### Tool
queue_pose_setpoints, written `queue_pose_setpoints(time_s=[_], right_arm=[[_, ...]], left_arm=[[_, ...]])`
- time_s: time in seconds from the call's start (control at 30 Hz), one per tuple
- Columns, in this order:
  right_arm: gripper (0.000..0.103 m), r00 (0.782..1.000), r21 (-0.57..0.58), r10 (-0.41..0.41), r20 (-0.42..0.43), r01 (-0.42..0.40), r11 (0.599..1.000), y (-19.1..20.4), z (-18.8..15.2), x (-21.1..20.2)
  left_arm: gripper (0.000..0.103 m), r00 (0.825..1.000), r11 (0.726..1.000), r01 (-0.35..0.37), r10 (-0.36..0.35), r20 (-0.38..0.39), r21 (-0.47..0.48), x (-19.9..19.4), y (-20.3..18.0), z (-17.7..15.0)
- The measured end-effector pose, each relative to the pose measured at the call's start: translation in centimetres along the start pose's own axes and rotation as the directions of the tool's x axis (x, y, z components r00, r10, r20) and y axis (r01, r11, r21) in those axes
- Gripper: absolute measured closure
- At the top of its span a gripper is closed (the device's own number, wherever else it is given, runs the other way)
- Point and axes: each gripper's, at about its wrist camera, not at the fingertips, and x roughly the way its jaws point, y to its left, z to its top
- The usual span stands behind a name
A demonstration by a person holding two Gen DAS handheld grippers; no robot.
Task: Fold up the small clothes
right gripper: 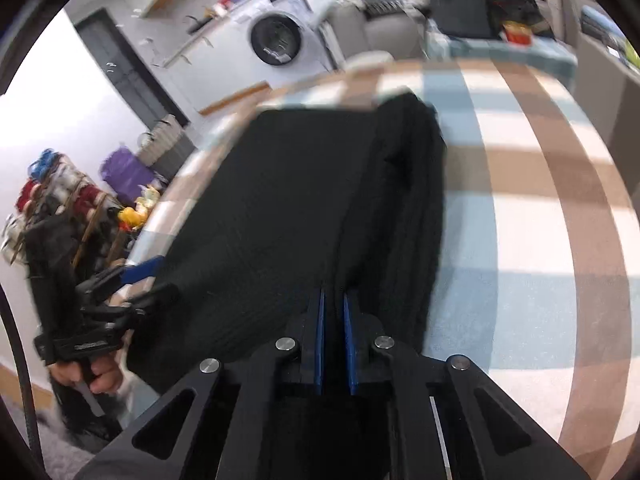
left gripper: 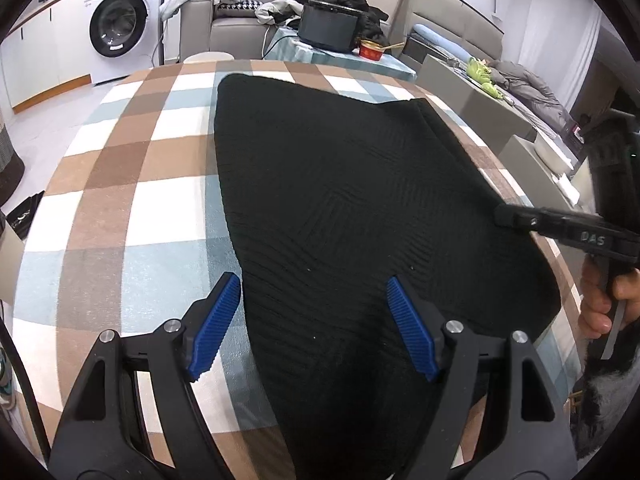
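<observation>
Blue-padded left gripper point(left gripper: 314, 326) hovers with fingers spread over the black knit garment point(left gripper: 340, 184) on the checked desk point(left gripper: 120, 200) — right gripper point(right gripper: 334, 338) clenched on its edge; one side already looks folded, folding unfinished.

Bare checked bench point(left gripper: 132, 184) lies open left of the black garment point(left gripper: 340, 200) and, as far as the blurred right view shows, right of it too.

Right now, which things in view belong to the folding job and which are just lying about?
Job:
- black knit garment, spread on the checked tablecloth
- left gripper, open over the near edge
- right gripper, shut on the garment's edge

Lying about:
- washing machine
- sofa with clothes
- black box and red bowl on the side table
</observation>
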Motion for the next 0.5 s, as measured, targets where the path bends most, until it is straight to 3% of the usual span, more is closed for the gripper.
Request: queue_pose_setpoints(time_s=[0.07, 0.17, 0.27, 0.33, 0.5], right_arm=[[0.095, 0.999, -0.013, -0.032, 0.004, 0.032, 0.999, 0.2, -0.4, -0.5], [0.094, 0.992, 0.013, -0.108, -0.066, 0.109, 0.994, -0.9, -1.2, 1.4], [0.085, 0.998, 0.043, -0.053, -0.023, 0.054, 0.998, -0.6, -1.6, -0.2], [0.069, 1.000, 0.042, 0.000, -0.013, 0.001, 0.999, -0.3, -2.3, -1.5], [0.066, 0.999, 0.036, 0.004, -0.036, -0.003, 0.999, 0.2, -4.8, -2.3]], left_arm=[[0.028, 1.000, 1.000, 0.003, -0.003, 0.015, -0.003, -0.5, 0.1, -0.2], [0.028, 1.000, 1.000, -0.017, 0.017, 0.000, -0.023, -0.4, 0.5, -0.3], [0.028, 1.000, 1.000, -0.001, 0.001, 0.009, -0.009, -1.4, 0.4, -0.5], [0.028, 0.999, 0.999, 0.035, -0.036, 0.020, 0.018, -2.3, -0.1, -0.8], [0.032, 0.987, 0.984, 0.156, -0.159, 0.033, 0.087, -3.5, -2.2, -1.7]])
